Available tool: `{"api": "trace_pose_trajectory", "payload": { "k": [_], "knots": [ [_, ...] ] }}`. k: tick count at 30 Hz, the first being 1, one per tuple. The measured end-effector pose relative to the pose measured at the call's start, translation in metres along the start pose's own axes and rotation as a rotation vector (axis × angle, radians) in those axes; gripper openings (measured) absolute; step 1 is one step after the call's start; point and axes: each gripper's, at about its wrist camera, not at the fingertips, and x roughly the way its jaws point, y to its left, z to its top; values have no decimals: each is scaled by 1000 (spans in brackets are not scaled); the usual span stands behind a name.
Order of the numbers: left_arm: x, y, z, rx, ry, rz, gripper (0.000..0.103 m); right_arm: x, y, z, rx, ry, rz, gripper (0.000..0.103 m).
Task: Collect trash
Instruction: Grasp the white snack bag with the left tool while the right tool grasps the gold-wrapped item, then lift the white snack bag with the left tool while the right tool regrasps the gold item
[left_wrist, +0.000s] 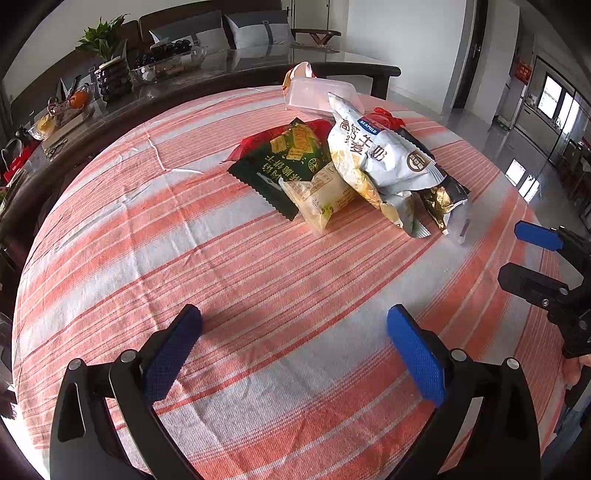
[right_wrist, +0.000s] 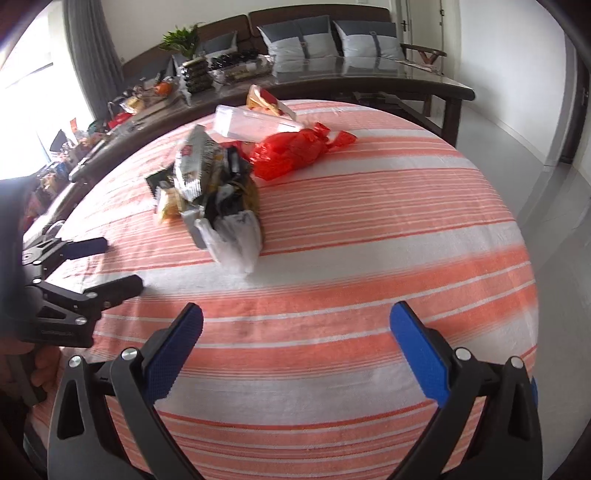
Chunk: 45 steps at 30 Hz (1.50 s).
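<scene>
Both claws wide, empty; red bag (right_wrist: 295, 153) clear only in right view.

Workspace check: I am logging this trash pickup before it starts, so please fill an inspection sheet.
Surface: striped cloth covers the table, creased.
Job's things: green wrapper, yellow packet and white bag heaped together; red bag and clear box behind them; thin clear bag at the near end.
Clutter: nothing seen apart from the heap.
Grippers: left gripper and right gripper both open, empty, short of the heap.
Cables: nothing seen.
Surroundings: dark side table with plant, sofa cushions behind.
</scene>
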Motion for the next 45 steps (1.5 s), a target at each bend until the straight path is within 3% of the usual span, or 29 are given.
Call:
{"api": "trace_pose_trajectory", "payload": {
  "k": [3, 6, 7, 8, 10, 11, 13, 15, 18, 21, 23, 24, 26, 27, 31, 36, 38, 39, 40, 41, 42, 45],
  "knots": [
    [0, 0, 0, 0, 0, -1, 99, 6, 22, 22, -127, -1, 3, 98],
    [0, 0, 0, 0, 0, -1, 99, 29, 31, 43, -159, 32, 13, 94],
    [0, 0, 0, -1, -1, -2, 99, 36, 32, 47, -156, 43, 28, 85],
    [0, 0, 0, -1, -1, -2, 99, 41, 32, 50, -149, 53, 46, 66],
    [-1, 0, -1, -4, -3, -6, 99, 45, 30, 51, -132, 70, 46, 39],
    [-2, 0, -1, -9, -7, -12, 99, 41, 27, 49, -113, 63, 33, 35],
    [-6, 3, -1, -23, -25, -26, 99, 24, 18, 39, -65, 35, 15, 35],
    [-16, 2, 2, -43, -76, -67, 98, 7, 10, 24, -42, 22, -60, 35],
    [-31, -14, 25, -52, -150, -127, 98, -8, -2, 5, 2, 2, -99, 35],
    [-21, -37, 60, -38, -135, -110, 98, -7, -6, -4, 24, 3, -111, 36],
    [-3, -48, 78, -38, -99, -60, 98, -10, -8, -8, 43, -7, -109, 37],
    [6, -52, 84, -38, -88, -29, 93, -12, -8, -9, 51, -11, -110, 37],
    [19, -55, 91, -37, -60, 3, 65, -17, -11, -12, 58, -17, -107, 37],
    [24, -55, 93, -44, -42, -13, 39, -18, -10, -13, 56, -16, -105, 37],
    [3, -46, 76, -48, -53, -99, 27, -29, -12, -20, 61, -22, -88, 36],
    [-39, -33, 21, -2, 22, -349, 28, -48, -9, -30, 119, -33, 31, 36],
    [-38, -22, 2, -21, 48, -355, 35, -48, -6, -34, 130, -25, 69, 36],
    [-35, -15, -5, -37, 49, -339, 46, -46, -5, -36, 129, -19, 54, 37],
    [-33, -7, -11, -59, 44, -314, 60, -45, -5, -39, 129, -17, 24, 47],
    [-32, 2, -17, -87, 38, -295, 66, -44, -6, -42, 136, -15, -4, 57],
    [-32, 10, -21, -116, 27, -291, 76, -45, -7, -46, 146, -12, -18, 58],
    [-38, 23, -31, -159, -4, -245, 86, -50, -4, -55, 147, -13, -22, 67]
  ]
}}
